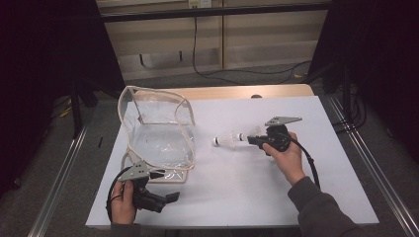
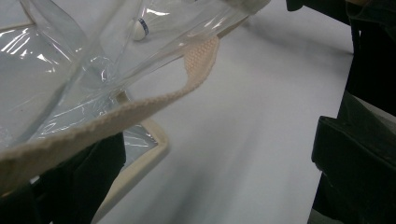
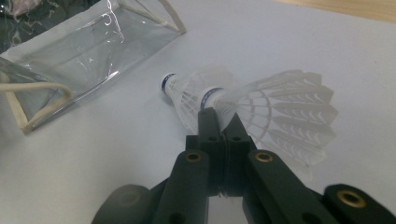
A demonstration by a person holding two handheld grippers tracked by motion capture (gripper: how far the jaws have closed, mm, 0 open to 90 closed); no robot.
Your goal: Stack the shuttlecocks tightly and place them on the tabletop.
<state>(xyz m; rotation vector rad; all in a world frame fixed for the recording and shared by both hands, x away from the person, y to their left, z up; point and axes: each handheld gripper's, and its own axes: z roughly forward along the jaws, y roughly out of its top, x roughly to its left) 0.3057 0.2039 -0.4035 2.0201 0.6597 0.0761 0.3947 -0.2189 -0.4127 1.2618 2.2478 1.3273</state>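
- Clearly the work in hand is carrying white feathered shuttlecocks [image 3: 219, 100], two nested one in the other, toward the clear plastic bag with cream fabric trim [image 1: 158, 131]; they sit at the middle of the table, just beside the bag's right side and apart from it.
- The right gripper [image 3: 218, 115] has its black jaws closed almost together on the shuttlecocks, pinching them near the cork end of the rear one, whose feather skirt fans out to the right in the right gripper view.
- The left gripper [image 1: 160, 174] sits at the bag's near corner; in the left gripper view a cream woven strap [image 2: 140, 109] runs across the jaws, but whether they are pinching it or merely lying under it cannot be told.
- By judgement, the pick-up is done and the placing is not: the next move calls for the bag's mouth to be held open and steady while the right hand [image 1: 286, 155] swings the shuttlecocks leftward and in through the opening, cork first, without snagging feathers on the trim.
- Underneath lies a white sheet [image 1: 237, 187] covering a light wooden table [image 1: 222, 92], whose bare edge shows at the far side.
- Around it: a grey floor [image 1: 257, 76] with trailing black cables [image 1: 247, 74], metal rails [image 1: 368, 168] at either side, and pale panelled wall [image 1: 267, 34] behind.
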